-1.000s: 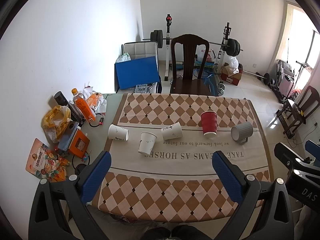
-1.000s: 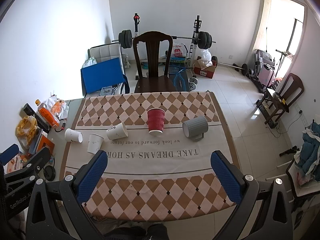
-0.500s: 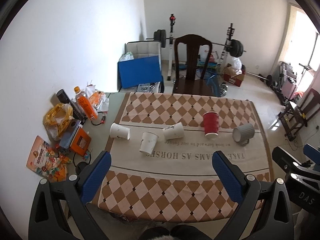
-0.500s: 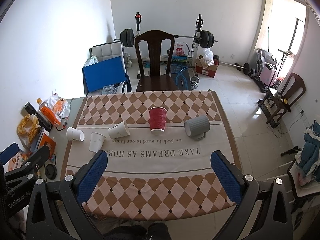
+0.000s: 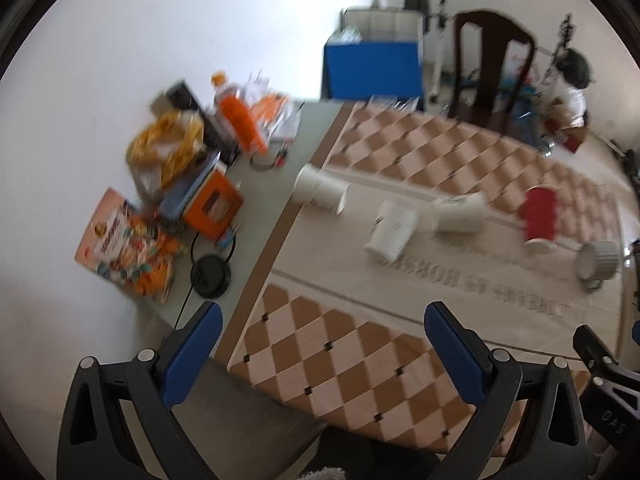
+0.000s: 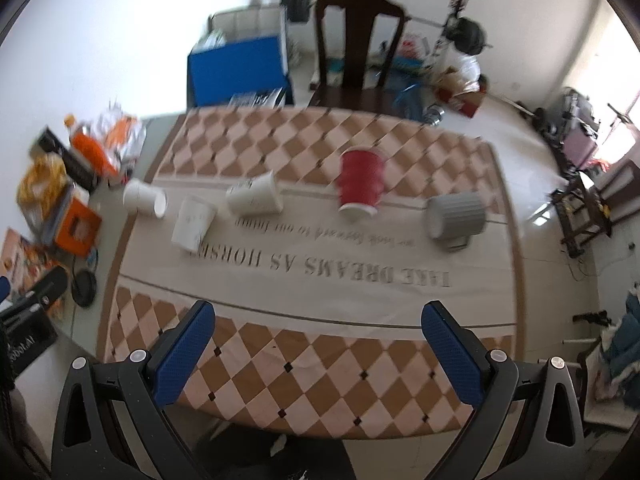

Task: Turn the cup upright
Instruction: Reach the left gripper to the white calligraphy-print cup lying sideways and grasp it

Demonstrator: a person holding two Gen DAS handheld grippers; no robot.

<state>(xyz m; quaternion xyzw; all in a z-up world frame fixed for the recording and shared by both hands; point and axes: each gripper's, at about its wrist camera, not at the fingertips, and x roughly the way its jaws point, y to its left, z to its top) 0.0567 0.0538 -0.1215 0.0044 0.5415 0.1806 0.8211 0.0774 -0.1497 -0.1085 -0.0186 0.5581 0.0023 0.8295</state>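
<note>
A: Where are the cups?

B: Five in a row across the tablecloth [image 6: 320,292], mid-table; red cup [image 6: 361,181] stands mouth-down, grey ribbed mug [image 6: 456,215] lies on its side to the right of it, handle against the cloth; three white paper cups left of the red one: first [image 6: 255,195] on its side, second [image 6: 193,222] tipped w/ mouth toward the camera, third [image 6: 144,199] on its side at the cloth's left edge

A: Same in the left cam?

B: Yes but blurrier & tilted; red cup [image 5: 540,216], grey mug [image 5: 598,260], white cups [image 5: 460,212] [image 5: 392,230] [image 5: 322,190] all there; left cam shows more of the clutter on the bare table left of the cloth: orange bottle [image 5: 240,120], yellow bag [image 5: 168,148], orange box [image 5: 214,204], snack packet [image 5: 128,252], black round lid w/ cord [image 5: 211,277]; right cam shows the floor on the right & more of the weights rack [image 6: 460,28] behind the dark chair [image 6: 358,40]

A: Tongs?

B: Left gripper [image 5: 320,344] spread wide, nothing between the blue pads, above the near cloth edge, well short of the cups; right gripper [image 6: 320,344] likewise wide apart & empty; nothing blocks the way to the cups; each gripper's black frame peeks into the other's view edge; blue box [image 6: 238,68] sits on the floor beyond the table
</note>
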